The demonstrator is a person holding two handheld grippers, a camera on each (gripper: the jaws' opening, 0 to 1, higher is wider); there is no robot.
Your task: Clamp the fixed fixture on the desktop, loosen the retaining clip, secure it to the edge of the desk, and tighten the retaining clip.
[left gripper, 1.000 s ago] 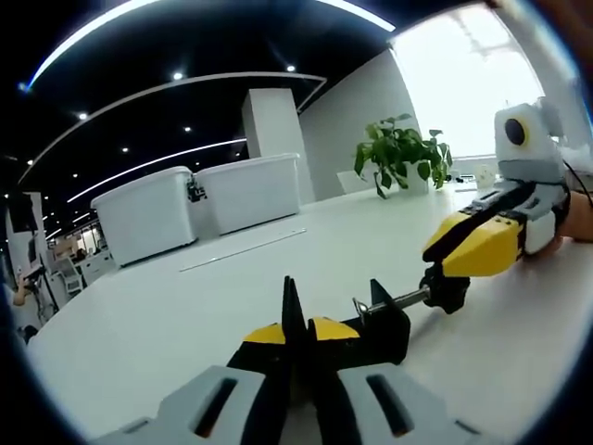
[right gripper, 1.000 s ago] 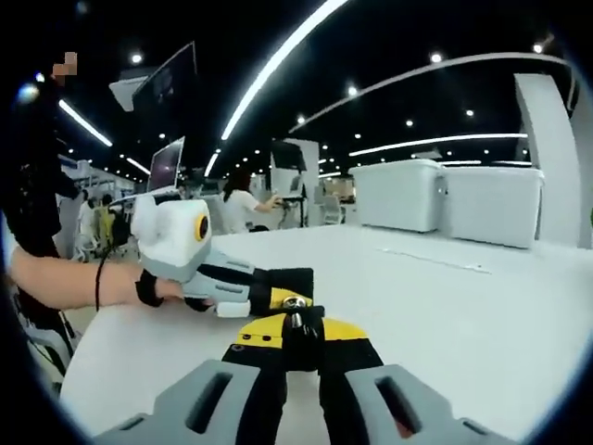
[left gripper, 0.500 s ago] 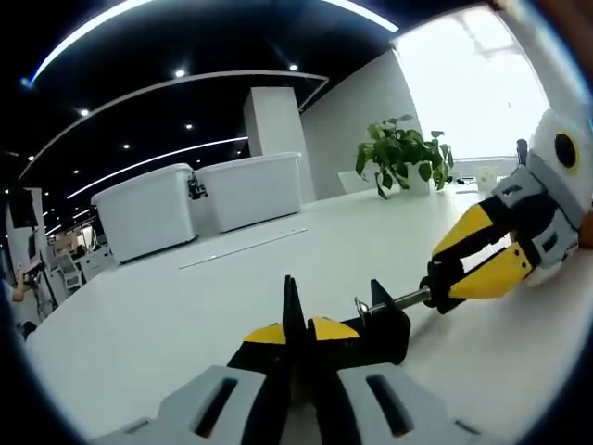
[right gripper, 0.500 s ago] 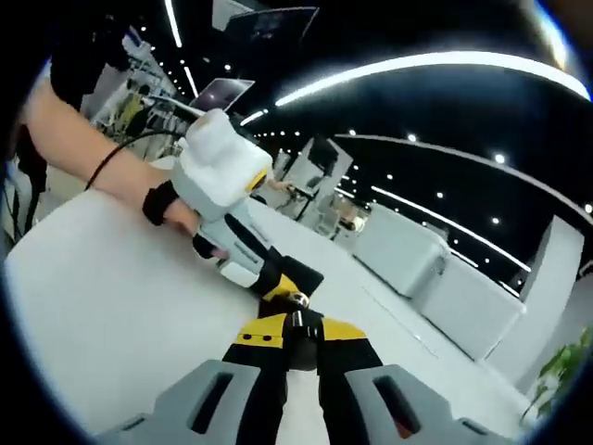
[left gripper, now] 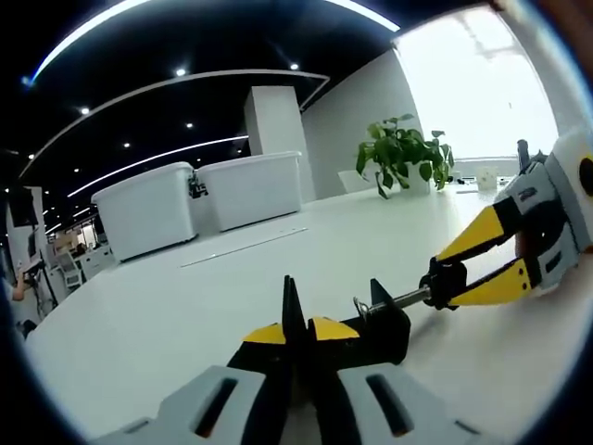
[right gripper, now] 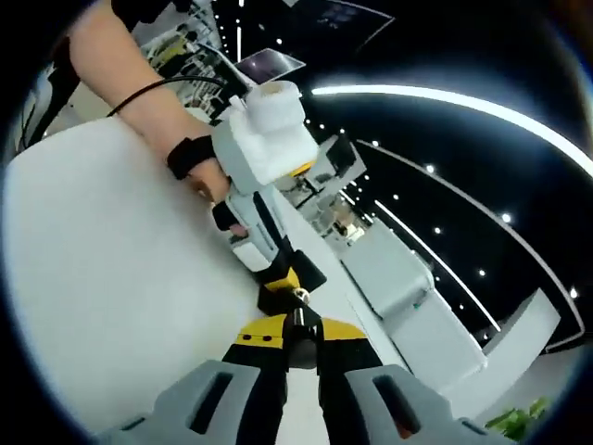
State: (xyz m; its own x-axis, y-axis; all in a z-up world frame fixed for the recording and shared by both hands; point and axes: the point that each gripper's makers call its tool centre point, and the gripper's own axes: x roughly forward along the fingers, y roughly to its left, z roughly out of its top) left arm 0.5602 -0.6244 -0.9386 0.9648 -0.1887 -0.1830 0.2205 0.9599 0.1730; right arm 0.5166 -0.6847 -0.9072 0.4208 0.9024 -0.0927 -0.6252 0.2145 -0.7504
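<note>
Right hand-held gripper [left gripper: 445, 283], further rolled on clamp screw [left gripper: 408, 298].

Left claw [left gripper: 296, 336] closed, jaws pressed together; right claw [right gripper: 295, 338] rolled sideways, jaws likewise clamped.

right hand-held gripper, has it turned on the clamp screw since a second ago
Yes. In the left gripper view the right hand-held gripper has rolled about the screw, while the plant stays put.

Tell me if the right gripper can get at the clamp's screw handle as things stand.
Probably yes: the right gripper already has its jaws closed on the screw handle, while the left gripper grips the clamp body on the desk.
</note>
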